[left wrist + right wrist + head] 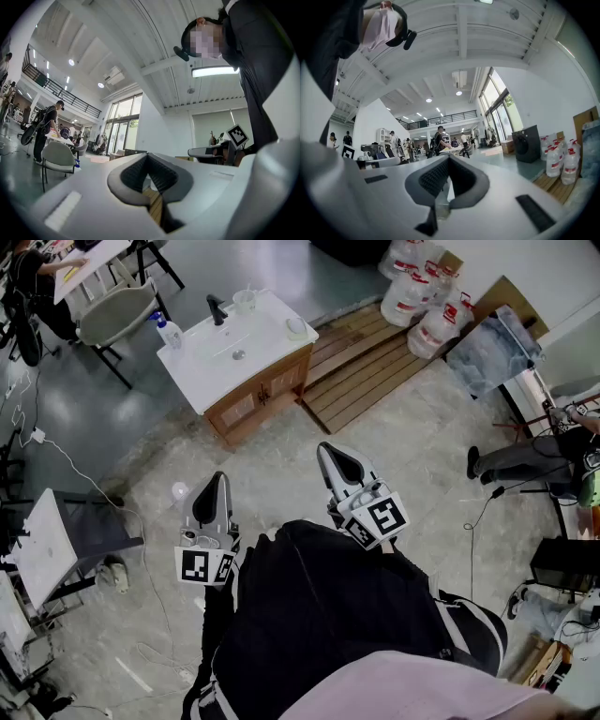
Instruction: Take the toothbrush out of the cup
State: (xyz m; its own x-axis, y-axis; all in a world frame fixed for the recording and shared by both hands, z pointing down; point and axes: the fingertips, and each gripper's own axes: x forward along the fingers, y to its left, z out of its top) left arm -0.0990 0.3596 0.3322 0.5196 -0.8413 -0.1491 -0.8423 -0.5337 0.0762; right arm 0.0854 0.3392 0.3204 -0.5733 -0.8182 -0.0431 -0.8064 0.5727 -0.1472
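Note:
A white-topped wooden sink cabinet (pixel 202 367) stands far ahead on the floor. By its black faucet (pixel 217 309) sits a clear cup (pixel 245 300); it is too small to tell whether a toothbrush is in it. My left gripper (pixel 218 480) and right gripper (pixel 325 449) are held out in front of the person's body, well short of the cabinet. Both are shut and hold nothing. In the left gripper view the left gripper's (pixel 148 157) pads meet at the tips. The right gripper's (pixel 449 158) pads also meet in the right gripper view.
A blue soap bottle (pixel 169 331) and a small dish (pixel 296 327) sit on the countertop. A wooden pallet (pixel 361 367) with water jugs (pixel 422 296) lies to the right of the cabinet. A chair (pixel 112 315) stands to its left, and cables (pixel 75 470) run over the floor.

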